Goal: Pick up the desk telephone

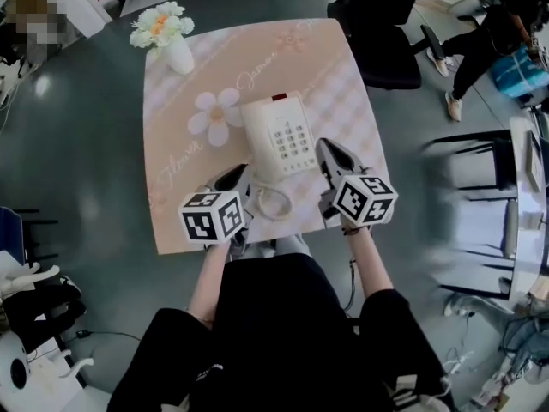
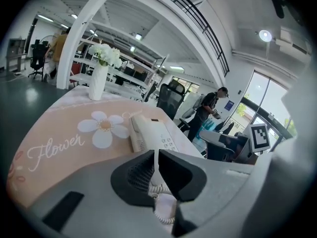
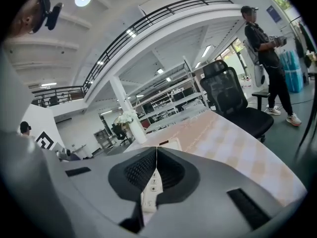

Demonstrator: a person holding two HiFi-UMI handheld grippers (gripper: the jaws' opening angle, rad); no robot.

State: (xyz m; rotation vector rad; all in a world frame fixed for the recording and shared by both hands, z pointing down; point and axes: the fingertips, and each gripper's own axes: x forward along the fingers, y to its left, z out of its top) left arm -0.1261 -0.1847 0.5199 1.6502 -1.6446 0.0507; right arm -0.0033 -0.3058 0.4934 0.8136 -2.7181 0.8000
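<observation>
The pink table (image 1: 339,75) fills the upper centre, with open floor beyond its left edge. The desk telephone (image 1: 279,136) sits near its lower edge, between the left gripper (image 1: 240,178) and right gripper (image 1: 326,151), the 2 closed and holding nothing.

The pink tabletop (image 2: 59,125) bears "Flower" in white script beside a printed daisy (image 2: 102,128); the telephone (image 2: 151,133) keys' digits are too small to read.

vase of white flowers (image 1: 176,50): far-left corner of pink tablecloth (image 1: 343,101) | black office chair (image 1: 386,41): just beyond
</observation>
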